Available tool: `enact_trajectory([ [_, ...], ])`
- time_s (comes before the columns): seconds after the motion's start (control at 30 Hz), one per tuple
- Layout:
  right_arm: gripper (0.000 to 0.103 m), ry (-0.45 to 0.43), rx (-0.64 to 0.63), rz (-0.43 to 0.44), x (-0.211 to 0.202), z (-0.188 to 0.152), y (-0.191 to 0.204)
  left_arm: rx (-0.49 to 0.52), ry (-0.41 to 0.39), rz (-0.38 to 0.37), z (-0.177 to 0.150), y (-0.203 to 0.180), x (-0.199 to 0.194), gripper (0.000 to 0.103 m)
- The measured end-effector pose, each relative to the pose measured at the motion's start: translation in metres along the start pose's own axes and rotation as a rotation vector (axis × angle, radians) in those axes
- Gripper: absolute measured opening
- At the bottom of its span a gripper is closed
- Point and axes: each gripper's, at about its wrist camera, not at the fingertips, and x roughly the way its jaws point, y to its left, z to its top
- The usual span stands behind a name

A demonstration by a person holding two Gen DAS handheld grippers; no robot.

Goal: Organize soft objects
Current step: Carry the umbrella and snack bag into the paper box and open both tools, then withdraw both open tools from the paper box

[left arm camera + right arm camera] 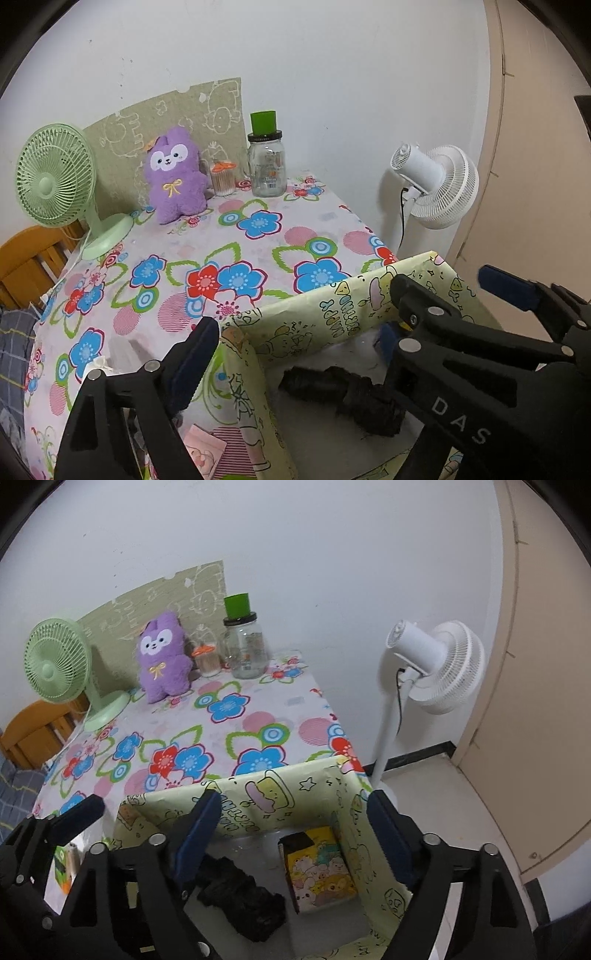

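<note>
A black fuzzy bundle of cloth (343, 395) (240, 897) lies on the floor of an open box (321, 314) (280, 790) wrapped in pale yellow cartoon paper, at the table's near right corner. My left gripper (299, 325) hovers open over the box's left side, nothing between its pads. My right gripper (291, 808) stands open above the box too, also with nothing in it. A purple plush toy (175, 177) (160, 661) sits upright at the back of the flowered table (258, 240).
A small cartoon-printed carton (321, 878) stands inside the box. At the back are a green desk fan (55, 177), a glass jar (266, 166) with a green cap and a cotton-swab pot (222, 179). A white floor fan (436, 664) stands right of the table, a wooden chair (29, 258) left.
</note>
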Motion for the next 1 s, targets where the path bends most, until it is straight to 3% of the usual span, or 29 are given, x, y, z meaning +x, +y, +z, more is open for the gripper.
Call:
enact_trajectory([
  [0.4, 0.099, -0.046, -0.011, -0.012, -0.023, -0.002, 0.013, 0.028, -0.027, -0.026, -0.003, 0.006, -0.020, 0.100],
  [1.0, 0.100, -0.111, -0.018, 0.000, -0.072, -0.008, 0.038, 0.041, -0.098, -0.046, -0.013, 0.025, -0.067, 0.103],
])
